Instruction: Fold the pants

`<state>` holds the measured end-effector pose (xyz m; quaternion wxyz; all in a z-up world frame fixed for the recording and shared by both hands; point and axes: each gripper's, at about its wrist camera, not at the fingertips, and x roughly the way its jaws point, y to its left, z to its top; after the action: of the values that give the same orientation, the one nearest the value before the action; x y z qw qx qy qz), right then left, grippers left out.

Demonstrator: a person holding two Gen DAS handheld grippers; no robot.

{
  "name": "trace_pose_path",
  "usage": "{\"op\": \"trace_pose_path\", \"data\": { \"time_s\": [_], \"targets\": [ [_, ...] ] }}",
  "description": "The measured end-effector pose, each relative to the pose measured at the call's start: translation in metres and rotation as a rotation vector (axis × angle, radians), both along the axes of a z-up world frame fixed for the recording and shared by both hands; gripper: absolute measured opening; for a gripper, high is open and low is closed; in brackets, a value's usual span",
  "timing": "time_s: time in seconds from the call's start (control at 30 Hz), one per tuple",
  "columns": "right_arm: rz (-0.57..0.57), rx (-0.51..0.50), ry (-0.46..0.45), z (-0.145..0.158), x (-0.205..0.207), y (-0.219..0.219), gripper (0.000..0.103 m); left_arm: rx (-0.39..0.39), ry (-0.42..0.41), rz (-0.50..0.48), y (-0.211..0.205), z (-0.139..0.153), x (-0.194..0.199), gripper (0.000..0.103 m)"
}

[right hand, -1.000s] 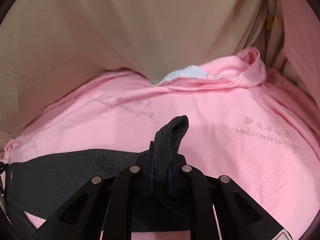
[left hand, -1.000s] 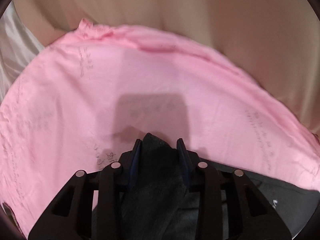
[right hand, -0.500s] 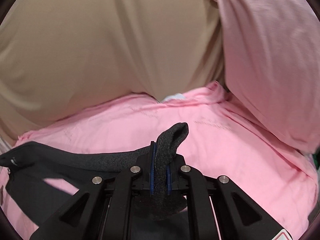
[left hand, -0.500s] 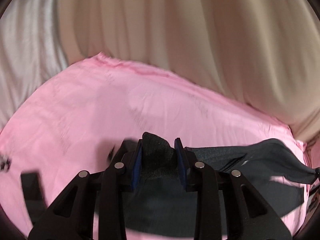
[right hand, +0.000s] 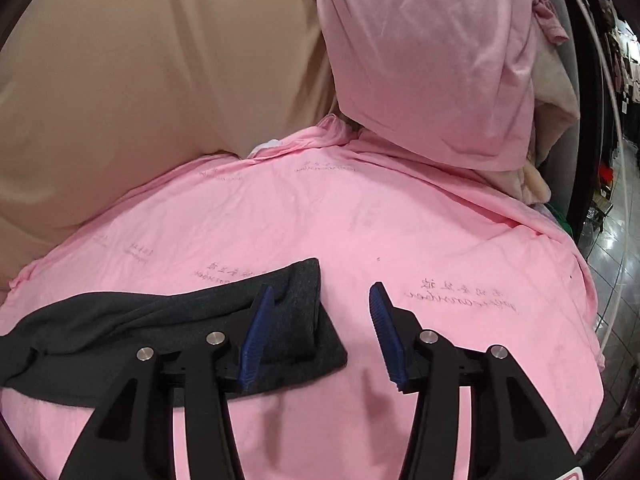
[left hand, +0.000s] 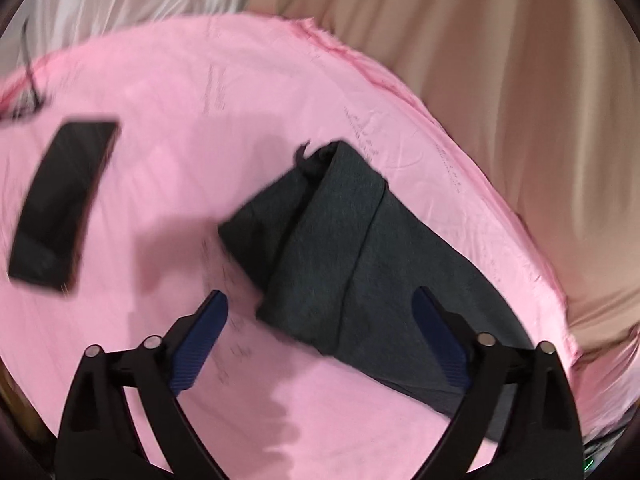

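1. Left wrist view: the left hand-held gripper (left hand: 320,312) is released and its jaws are opening; nothing is pressed between the blue pads. The dark grey pants (left hand: 348,256) lie just ahead of it on the pink sheet (left hand: 200,92), doubled over, with a fold line running across the cloth.
2. Same view: a flat black object (left hand: 60,204) lies on the sheet well apart from the pants, to the left. It is too blurred to identify.
3. Right wrist view: the right hand-held gripper (right hand: 322,328) is likewise letting go, jaws opening. One pad overlaps the pants (right hand: 172,332) in the picture, but neither presses on the cloth.
4. Same view: the pants stretch away to the left across the pink sheet (right hand: 360,220); their near end sits square, with a wrinkled bunch at the far left. A pink pillow (right hand: 420,60) stands behind, against a beige drape (right hand: 140,60).
5. Judgement: a fold has just been laid down and both ends are being freed.
6. Advice: draw both hand-held grippers straight back without snagging the top layer, then check that the edges line up. Smooth the bunched left end before any further fold, or the crease will set crooked.
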<state>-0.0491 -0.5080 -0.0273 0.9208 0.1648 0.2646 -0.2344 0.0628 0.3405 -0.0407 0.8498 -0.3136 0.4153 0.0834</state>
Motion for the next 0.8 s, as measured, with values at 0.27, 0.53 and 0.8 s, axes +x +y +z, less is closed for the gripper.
{"op": "trace_pose_path", "data": {
  "time_s": [0.27,0.53,0.8],
  "targets": [
    [0.119,-0.001,0.024,-0.009,-0.010,0.058,0.059,-0.139,0.069,-0.039,-0.017,-0.016,0.025,0.007],
    [0.143,0.098,0.029,-0.022,-0.007,0.069,0.063,0.036,0.092,-0.012,0.005,0.018,0.040,0.007],
    [0.155,0.412,0.001,-0.017,0.045,0.045,0.063,-0.004,0.137,0.021,0.021,-0.009,0.041,0.008]
  ]
}}
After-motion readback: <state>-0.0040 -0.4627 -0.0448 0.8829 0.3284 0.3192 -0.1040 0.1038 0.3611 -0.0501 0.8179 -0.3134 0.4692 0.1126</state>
